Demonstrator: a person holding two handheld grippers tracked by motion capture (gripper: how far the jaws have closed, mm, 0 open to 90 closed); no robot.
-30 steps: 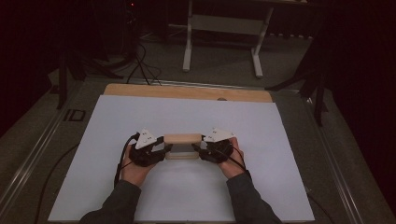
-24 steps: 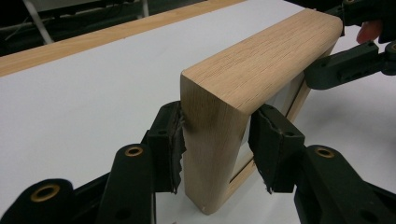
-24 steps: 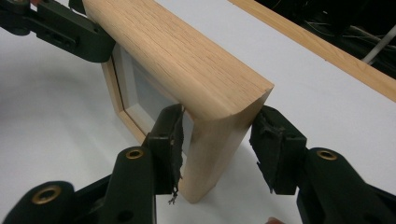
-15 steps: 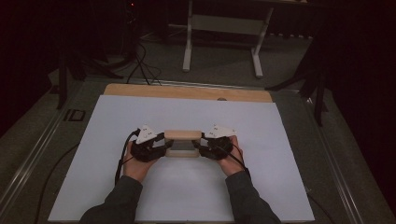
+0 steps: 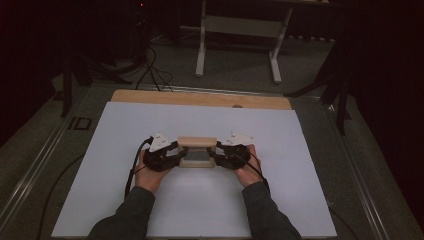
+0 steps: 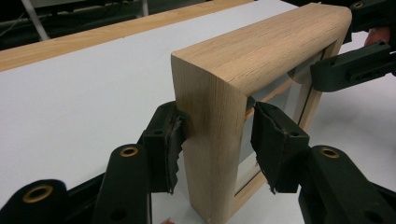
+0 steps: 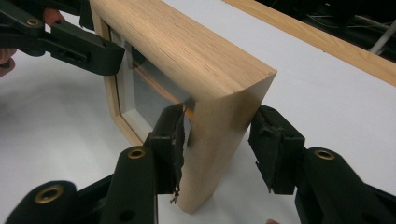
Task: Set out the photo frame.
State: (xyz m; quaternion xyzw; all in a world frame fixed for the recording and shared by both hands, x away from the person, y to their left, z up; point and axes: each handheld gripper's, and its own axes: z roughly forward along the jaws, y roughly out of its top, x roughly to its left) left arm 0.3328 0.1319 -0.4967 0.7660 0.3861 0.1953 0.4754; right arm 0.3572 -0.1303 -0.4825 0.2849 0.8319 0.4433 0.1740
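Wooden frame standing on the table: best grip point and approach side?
Grip the wooden frame by its short upright side bars, one gripper from each end. The bars are narrow enough for the jaws to straddle front-to-back, as the left gripper and right gripper do.

— What lies under my work?
— A white sheet (image 5: 150, 130) on the table.
— Beyond the sheet?
— A wood strip (image 5: 165, 97) along its far edge, then a white stand (image 5: 240, 25) on the floor, cables (image 5: 150, 70) left of it.
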